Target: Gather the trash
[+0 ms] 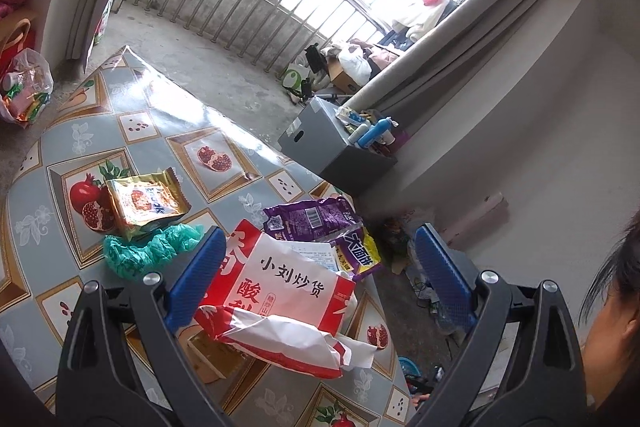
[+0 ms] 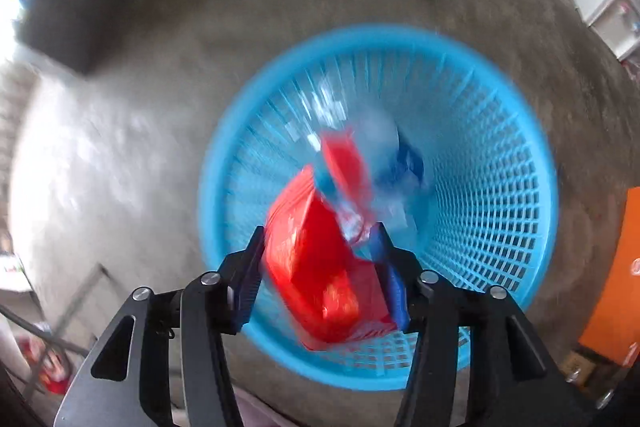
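In the left wrist view my left gripper point(image 1: 320, 259) is open above a table point(image 1: 120, 131), its blue pads on either side of a red and white snack bag point(image 1: 276, 303) without touching it. A purple wrapper point(image 1: 324, 227), a gold snack packet point(image 1: 144, 203) and a crumpled green plastic bag point(image 1: 144, 247) lie nearby. In the right wrist view my right gripper point(image 2: 320, 247) holds a red wrapper point(image 2: 316, 267) between its pads, over a blue plastic basket point(image 2: 500, 163). The frame is blurred. Red, white and blue trash point(image 2: 360, 163) lies inside the basket.
The table has a patterned fruit cloth and its edge runs close on the right. A grey box point(image 1: 320, 139) with bottles stands on the floor beyond. A bag of packets point(image 1: 24, 87) lies at far left. An orange object point(image 2: 616, 279) stands right of the basket on the concrete floor.
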The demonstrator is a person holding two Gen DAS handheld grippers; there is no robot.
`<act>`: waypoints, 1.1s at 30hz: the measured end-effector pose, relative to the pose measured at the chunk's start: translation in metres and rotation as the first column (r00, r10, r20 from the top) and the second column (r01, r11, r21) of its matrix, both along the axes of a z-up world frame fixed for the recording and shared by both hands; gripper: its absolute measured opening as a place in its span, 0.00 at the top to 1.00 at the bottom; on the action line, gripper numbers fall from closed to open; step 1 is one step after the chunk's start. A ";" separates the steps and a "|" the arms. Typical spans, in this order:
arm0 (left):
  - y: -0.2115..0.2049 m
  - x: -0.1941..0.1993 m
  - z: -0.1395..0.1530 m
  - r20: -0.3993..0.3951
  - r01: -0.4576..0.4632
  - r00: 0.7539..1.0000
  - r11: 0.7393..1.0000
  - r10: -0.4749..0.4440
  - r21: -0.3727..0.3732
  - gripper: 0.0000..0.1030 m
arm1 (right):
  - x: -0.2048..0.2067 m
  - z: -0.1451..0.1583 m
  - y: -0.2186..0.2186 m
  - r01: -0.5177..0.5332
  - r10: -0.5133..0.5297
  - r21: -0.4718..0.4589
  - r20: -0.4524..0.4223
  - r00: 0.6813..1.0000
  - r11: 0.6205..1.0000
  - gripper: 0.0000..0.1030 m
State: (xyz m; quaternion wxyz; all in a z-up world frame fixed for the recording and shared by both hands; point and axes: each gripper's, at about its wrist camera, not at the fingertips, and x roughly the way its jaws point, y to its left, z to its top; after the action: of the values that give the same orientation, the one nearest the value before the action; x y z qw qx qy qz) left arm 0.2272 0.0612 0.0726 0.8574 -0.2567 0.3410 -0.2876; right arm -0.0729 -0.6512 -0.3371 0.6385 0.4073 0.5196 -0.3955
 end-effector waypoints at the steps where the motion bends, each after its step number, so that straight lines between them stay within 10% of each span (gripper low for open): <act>1: 0.003 -0.002 0.001 0.002 -0.003 1.000 1.000 0.003 -0.007 0.12 | 0.000 -0.004 0.002 -0.016 0.016 -0.001 -0.042 0.999 1.000 0.49; 8: 0.016 -0.017 0.002 0.026 -0.020 0.999 1.000 0.020 -0.011 0.12 | -0.055 0.047 0.013 0.132 -0.117 -0.188 0.088 0.989 0.973 0.29; 11: 0.016 -0.014 -0.001 0.012 -0.015 1.000 1.000 0.015 -0.012 0.12 | -0.111 0.047 0.007 0.332 -0.335 -0.253 0.034 0.942 0.909 0.29; 17: 0.008 -0.014 -0.003 0.003 0.000 1.000 1.000 0.000 -0.030 0.12 | -0.174 -0.019 0.003 0.620 -0.629 0.103 0.134 0.766 0.778 0.31; 22: 0.002 -0.017 -0.002 0.007 0.010 1.000 1.000 -0.010 -0.014 0.12 | -0.146 -0.057 0.020 0.555 -0.610 0.292 0.147 0.779 0.779 0.84; 25: -0.001 -0.018 -0.003 0.003 0.010 1.000 1.000 -0.010 -0.007 0.12 | -0.137 -0.072 0.027 0.543 -0.636 0.382 0.176 0.751 0.748 0.85; 33: -0.003 -0.018 -0.002 0.004 0.012 1.000 1.000 -0.012 0.004 0.12 | -0.056 -0.073 0.035 0.394 -0.507 0.402 0.225 0.832 0.826 0.85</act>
State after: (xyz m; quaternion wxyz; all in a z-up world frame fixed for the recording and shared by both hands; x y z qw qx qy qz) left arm 0.2091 0.0586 0.0704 0.8567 -0.2527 0.3415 -0.2926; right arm -0.1292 -0.6158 -0.4105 0.5212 0.6822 0.3558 -0.3693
